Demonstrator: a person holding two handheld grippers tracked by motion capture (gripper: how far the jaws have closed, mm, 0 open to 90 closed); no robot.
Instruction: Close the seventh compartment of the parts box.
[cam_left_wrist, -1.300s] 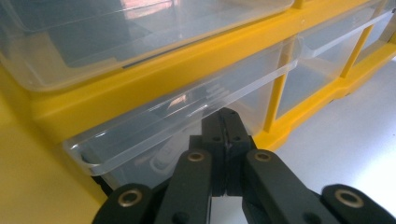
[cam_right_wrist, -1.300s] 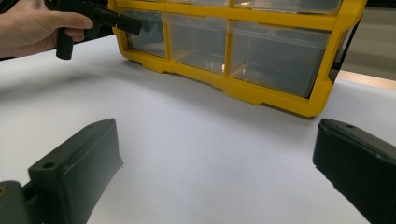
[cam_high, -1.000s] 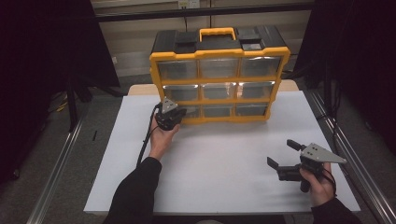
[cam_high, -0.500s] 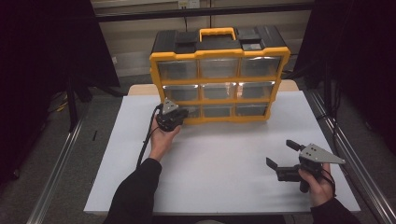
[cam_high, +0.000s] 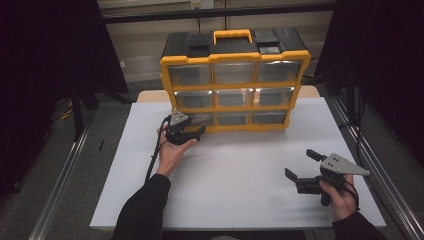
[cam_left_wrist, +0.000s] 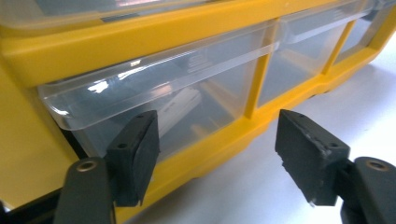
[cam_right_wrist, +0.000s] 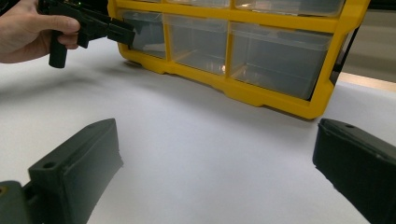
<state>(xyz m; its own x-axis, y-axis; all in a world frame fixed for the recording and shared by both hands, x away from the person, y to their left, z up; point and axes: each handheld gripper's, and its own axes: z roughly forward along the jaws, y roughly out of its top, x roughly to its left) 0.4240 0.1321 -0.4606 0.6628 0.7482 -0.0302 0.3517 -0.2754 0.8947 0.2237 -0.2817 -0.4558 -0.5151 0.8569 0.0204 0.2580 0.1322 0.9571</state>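
Yellow cabinet (cam_high: 235, 92) upright at far middle of white counter (cam_high: 235, 185), long axis across the counter, drawer fronts toward the person, black top with yellow handle (cam_high: 232, 36). Nine clear drawers in three rows of three. Contents hard to make out through glare; in left claw view, a pale oblong item (cam_left_wrist: 180, 107) lying inside bottom-left drawer (cam_left_wrist: 159, 100), identity not readable. Left end of that drawer hidden behind claw jaw; upper rows cut off at frame top. Left claw (cam_high: 196, 131) held in left hand (cam_high: 172, 152) at bottom-left drawer, jaws spread wide, gripping nothing; tips just in front of drawer face, contact not determinable. Cable (cam_high: 155, 155) trailing down from claw along forearm. Right claw (cam_high: 301, 165) in right hand (cam_high: 342, 200) near right front of counter, well apart from cabinet, jaws wide apart and empty, pointed left across the counter toward cabinet. Right claw view: jaw ends cut off at frame edges.
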